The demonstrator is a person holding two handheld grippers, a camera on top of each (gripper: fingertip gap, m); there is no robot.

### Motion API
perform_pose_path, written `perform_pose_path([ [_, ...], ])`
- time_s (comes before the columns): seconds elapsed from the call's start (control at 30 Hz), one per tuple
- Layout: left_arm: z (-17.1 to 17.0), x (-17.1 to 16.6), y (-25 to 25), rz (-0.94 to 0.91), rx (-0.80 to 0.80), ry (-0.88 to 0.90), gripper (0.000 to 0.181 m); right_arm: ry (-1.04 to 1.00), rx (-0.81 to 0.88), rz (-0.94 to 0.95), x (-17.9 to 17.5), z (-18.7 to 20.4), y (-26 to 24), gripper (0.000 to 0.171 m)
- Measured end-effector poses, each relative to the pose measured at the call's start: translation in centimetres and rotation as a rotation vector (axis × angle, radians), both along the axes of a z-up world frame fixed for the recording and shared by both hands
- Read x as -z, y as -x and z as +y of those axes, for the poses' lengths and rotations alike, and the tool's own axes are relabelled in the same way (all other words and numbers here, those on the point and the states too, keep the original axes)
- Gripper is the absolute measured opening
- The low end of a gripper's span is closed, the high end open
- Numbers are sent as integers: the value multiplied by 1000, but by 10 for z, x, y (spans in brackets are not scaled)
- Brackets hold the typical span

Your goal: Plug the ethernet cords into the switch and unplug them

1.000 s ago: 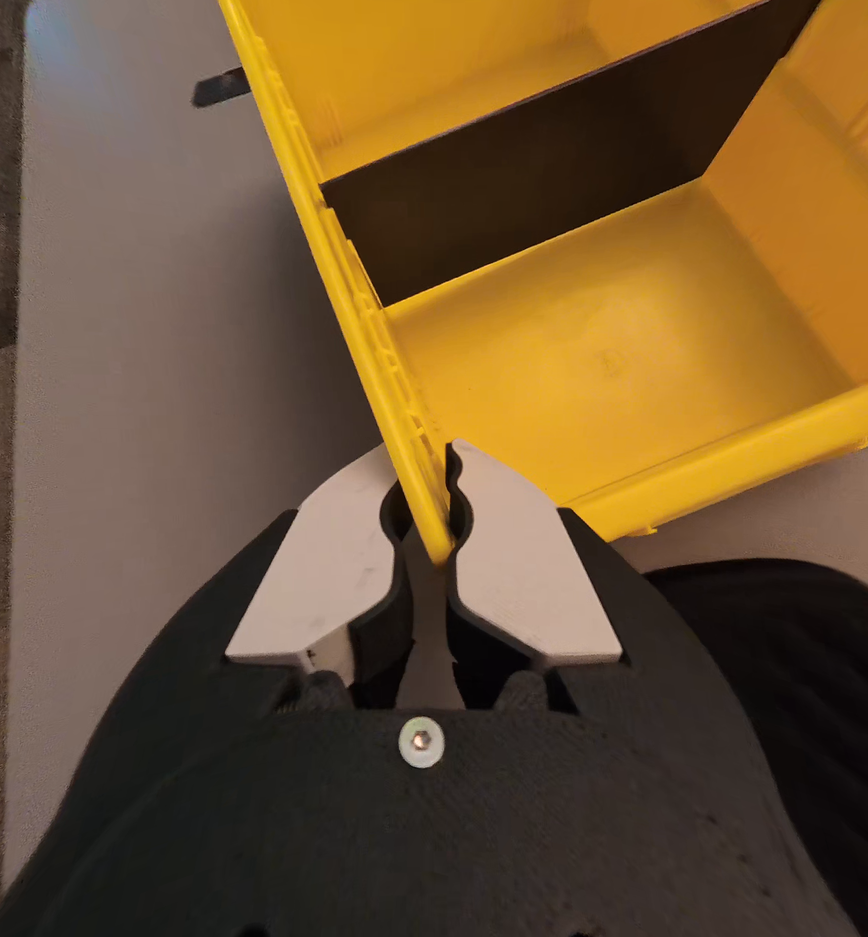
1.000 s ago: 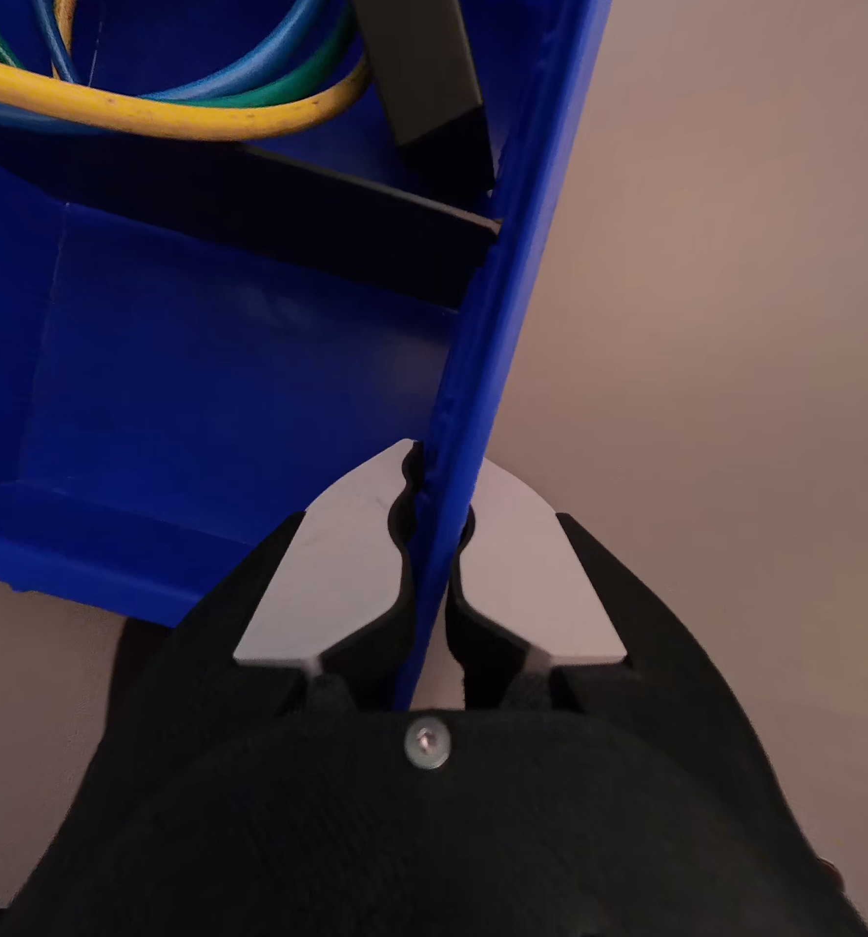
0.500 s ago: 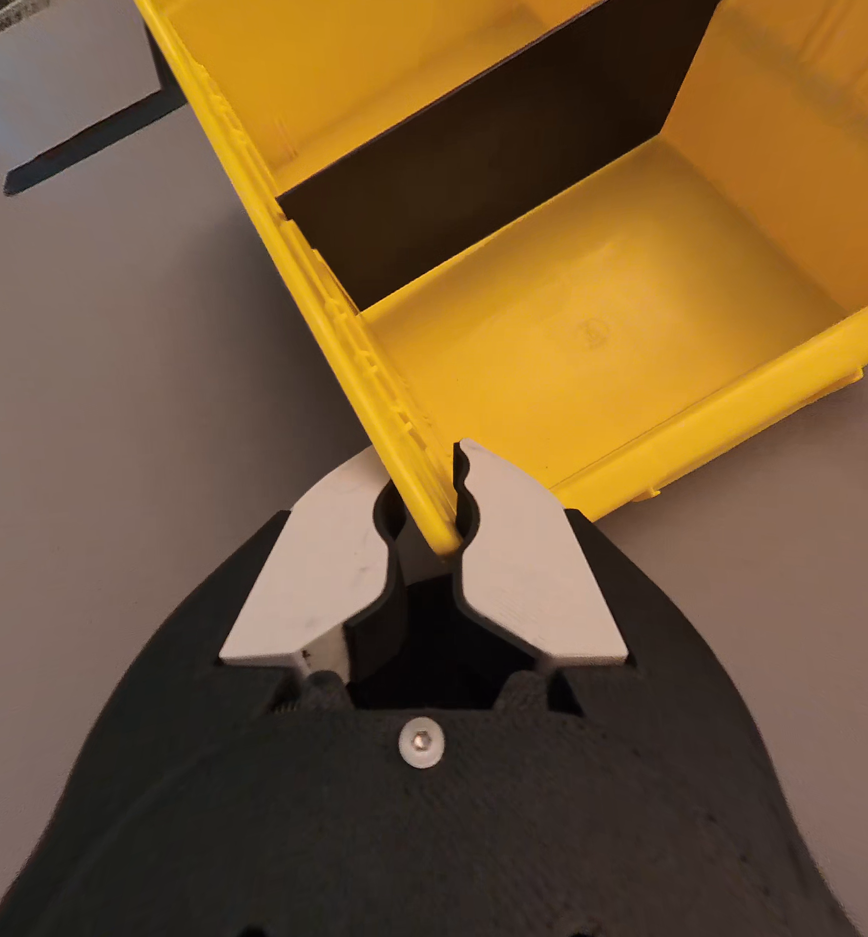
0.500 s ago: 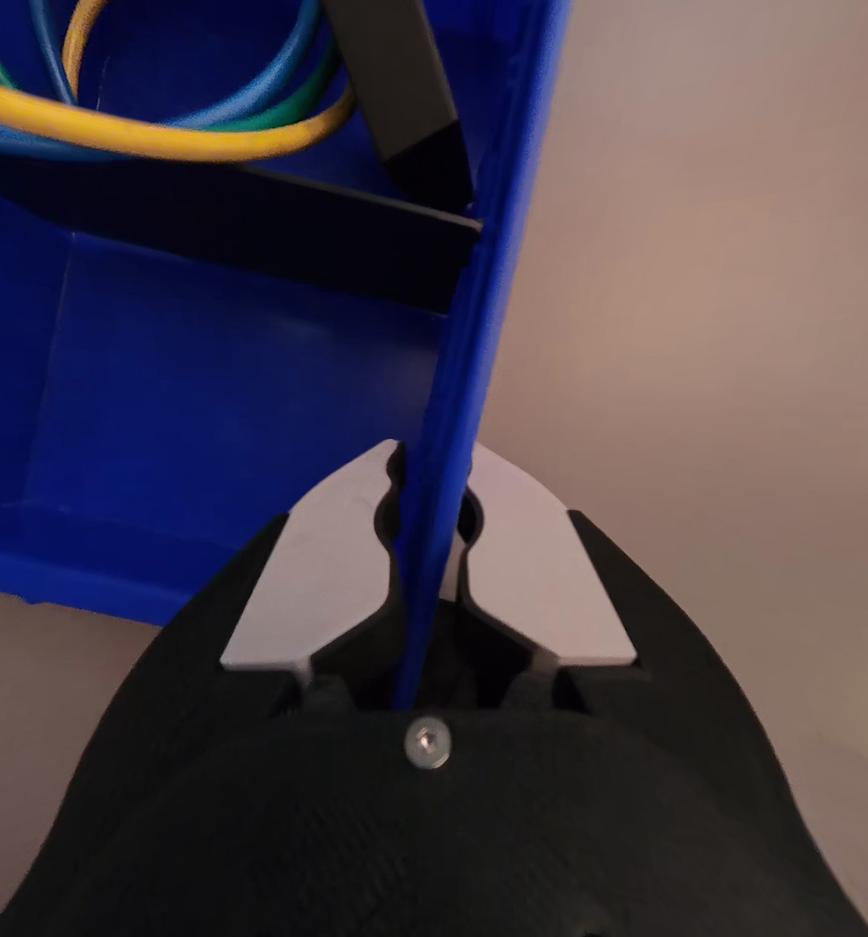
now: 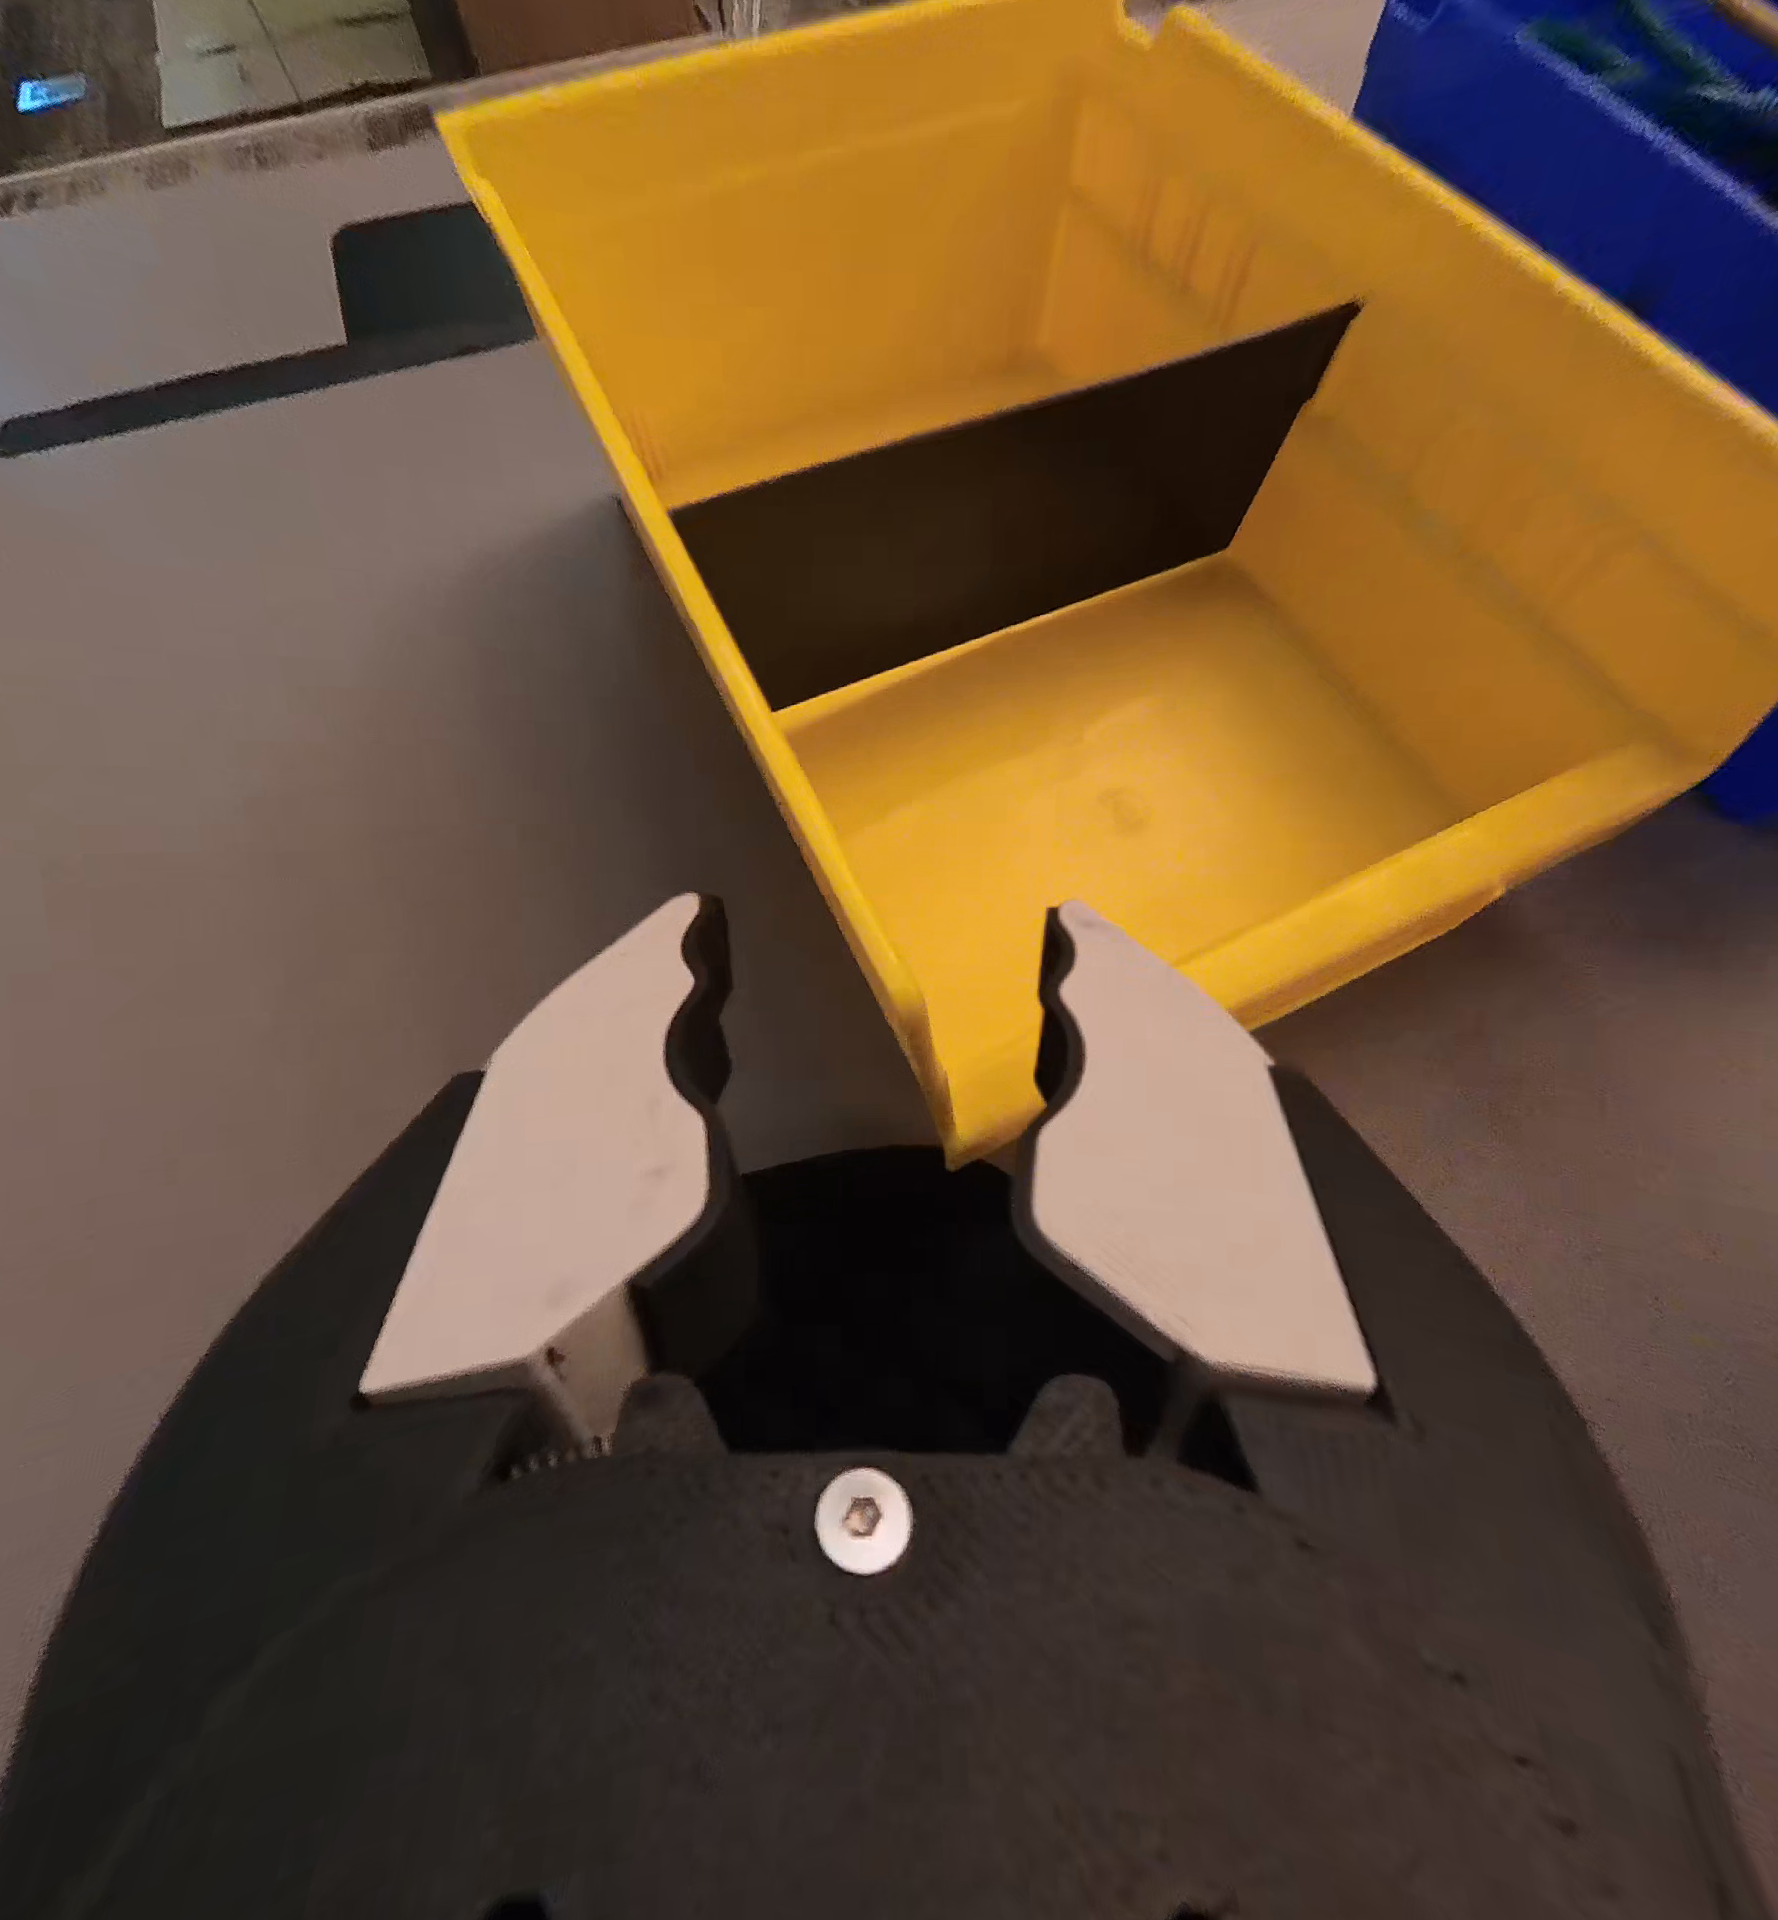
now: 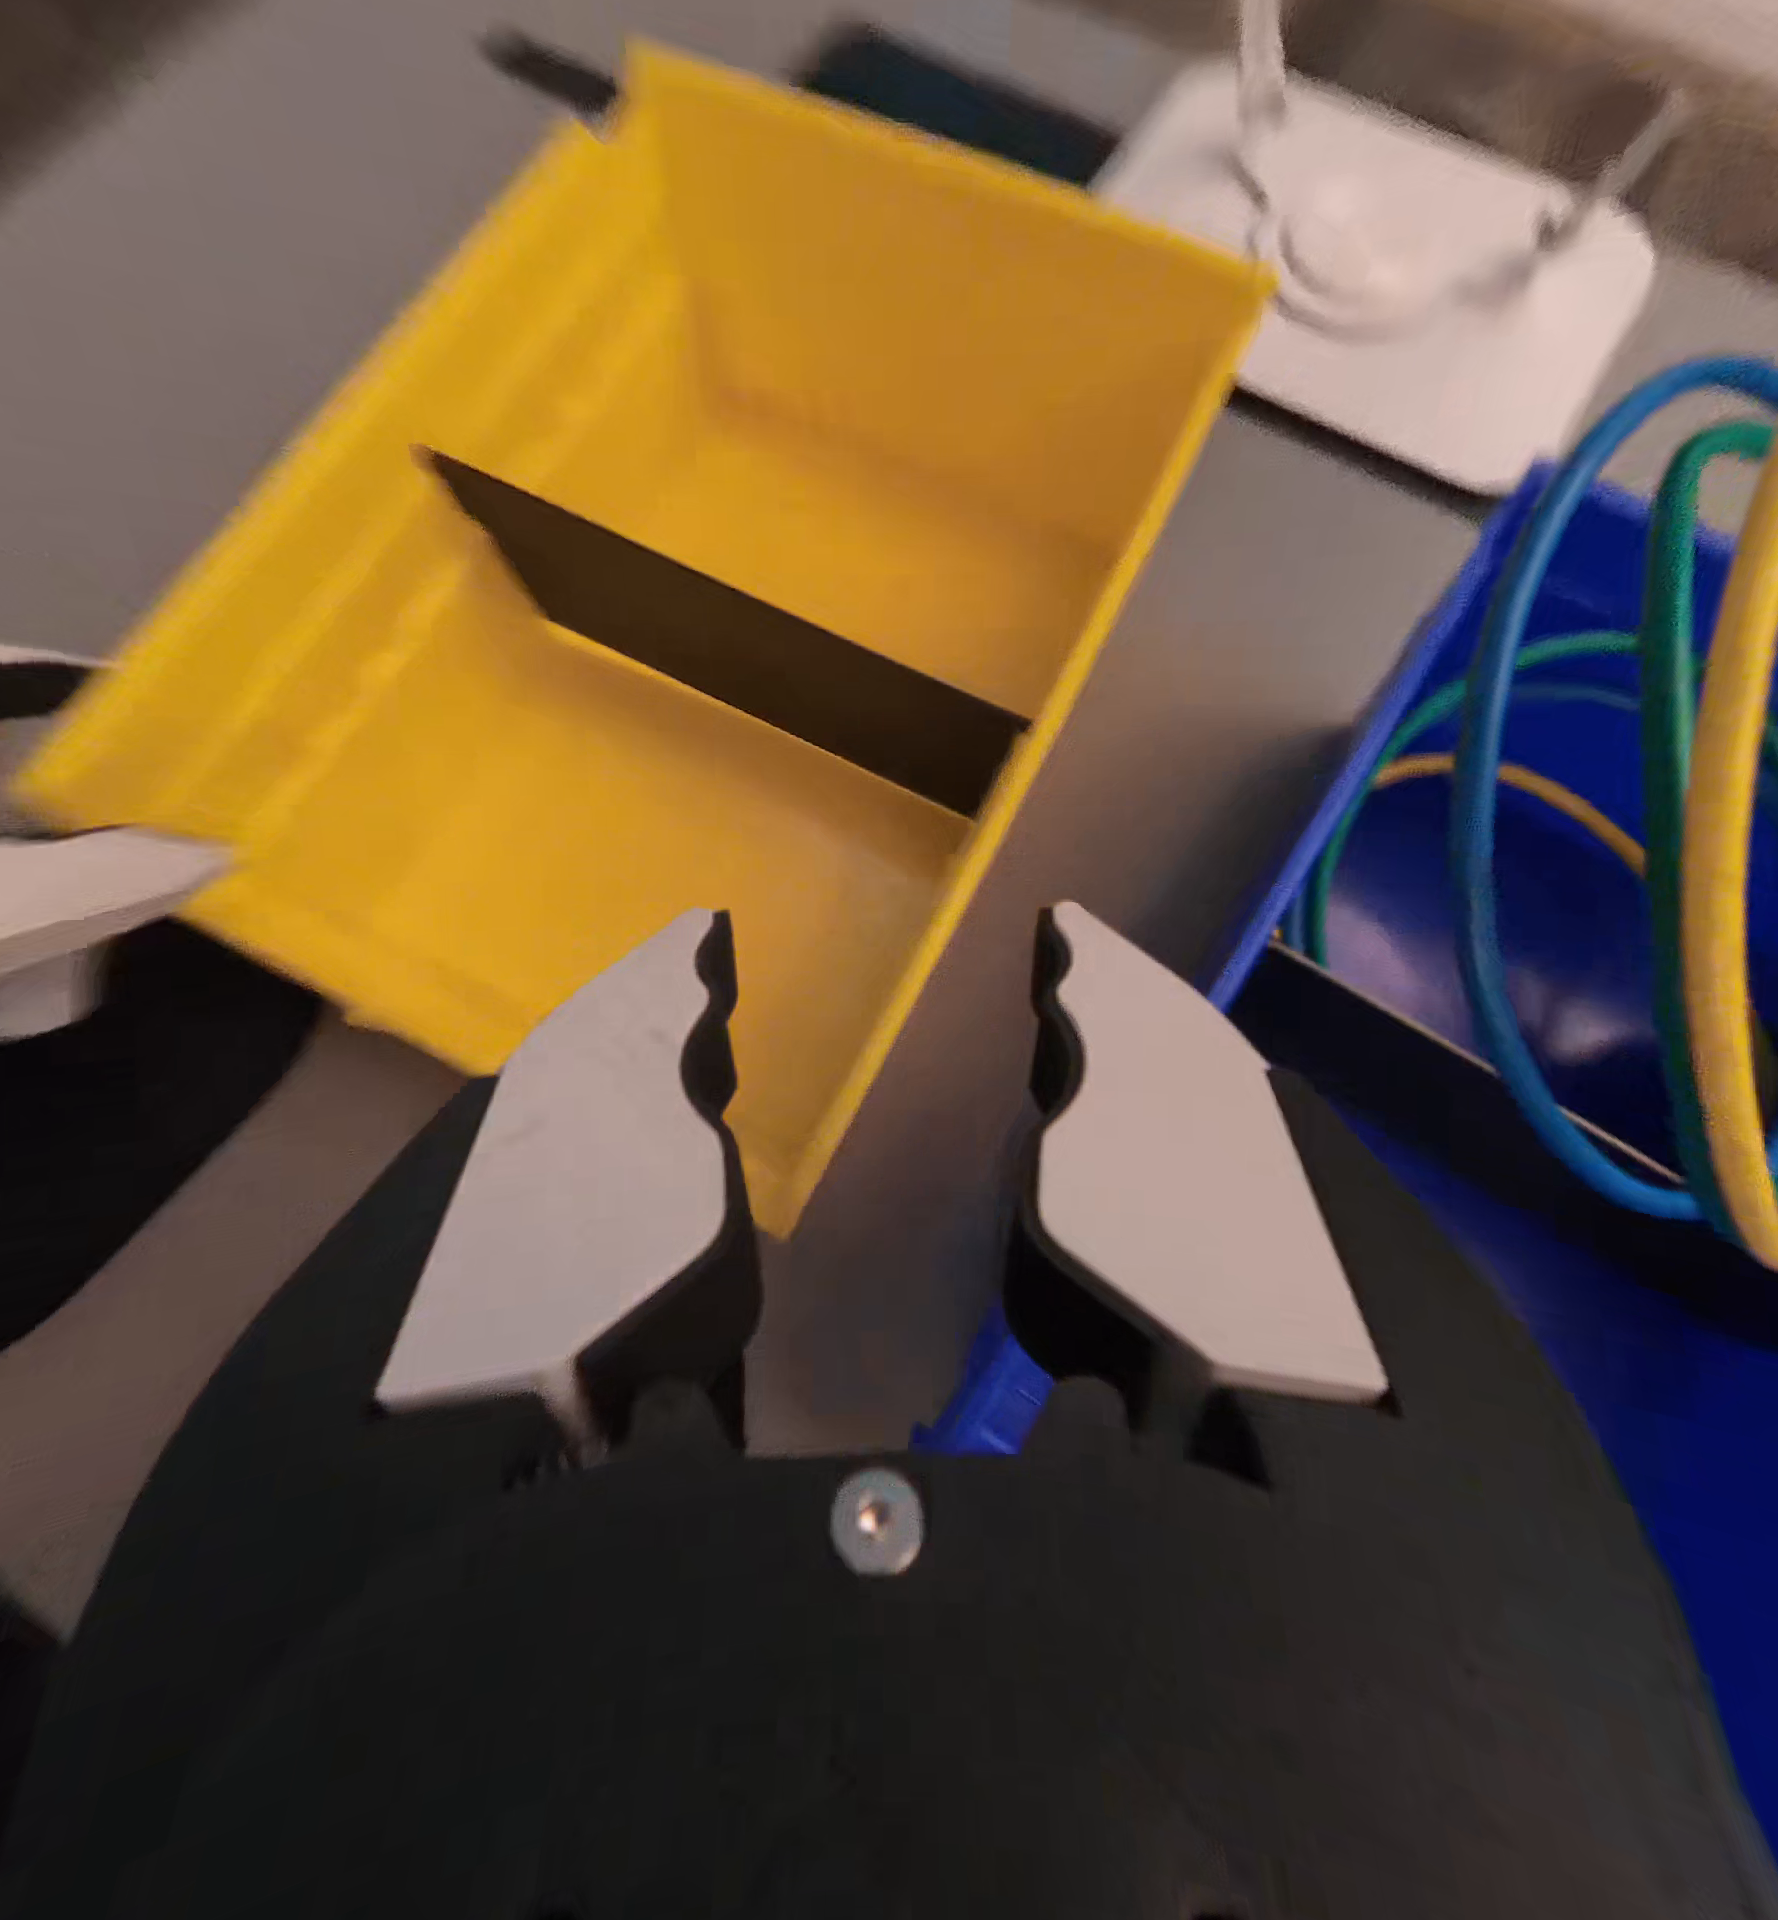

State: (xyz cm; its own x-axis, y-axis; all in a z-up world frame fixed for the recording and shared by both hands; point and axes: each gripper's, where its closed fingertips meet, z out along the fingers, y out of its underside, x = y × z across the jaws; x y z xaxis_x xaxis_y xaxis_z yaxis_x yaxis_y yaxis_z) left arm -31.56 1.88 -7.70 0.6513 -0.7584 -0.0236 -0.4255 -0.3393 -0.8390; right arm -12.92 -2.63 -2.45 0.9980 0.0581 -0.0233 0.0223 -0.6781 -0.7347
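An empty yellow bin point(image 5: 1124, 810) with a black divider point(image 5: 989, 530) sits on the grey table; it also shows in the right wrist view point(image 6: 594, 821). My left gripper point(image 5: 880, 914) is open, its jaws on either side of the bin's near left corner. My right gripper point(image 6: 880, 920) is open above the gap between the yellow bin and a blue bin point(image 6: 1384, 894). Blue, green and yellow ethernet cords point(image 6: 1685, 790) lie coiled in the blue bin. The other gripper point(image 6: 43, 894) shows at the left of the right wrist view. I see no switch for certain.
The blue bin point(image 5: 1612, 239) stands just right of the yellow one. A white device with clear parts on it point(image 6: 1384, 260) sits behind the bins. A flat black piece point(image 5: 272, 343) lies on the table at the back left.
Both grippers have opened and let go of the bin walls. The left has pulled back from the yellow bin. The right has left the blue bin and swung left toward the yellow one.
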Motion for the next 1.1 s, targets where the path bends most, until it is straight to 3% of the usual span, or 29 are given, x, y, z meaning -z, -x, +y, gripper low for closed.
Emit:
perform_pose_path([
  [0.13,-10,-21,13,-5,1,-83,57,229,117,-93,35,31,-20,50],
  [0.3,-26,-42,22,-20,39,-138,55,606,114,36,91,31,-16,44],
  [0.57,-43,-62,36,-37,69,-180,54,833,61,191,121,22,-3,20],
  [0.77,-51,-79,48,-61,38,-194,53,845,40,207,117,27,1,9],
  [0.87,-67,-84,57,-70,20,-115,52,855,-32,253,106,31,13,5],
  [1.0,-82,-122,78,-150,-65,-192,52,811,-126,275,60,48,33,5],
  [1.1,-91,-161,94,-253,-151,-305,56,752,-207,266,-4,59,37,5],
])
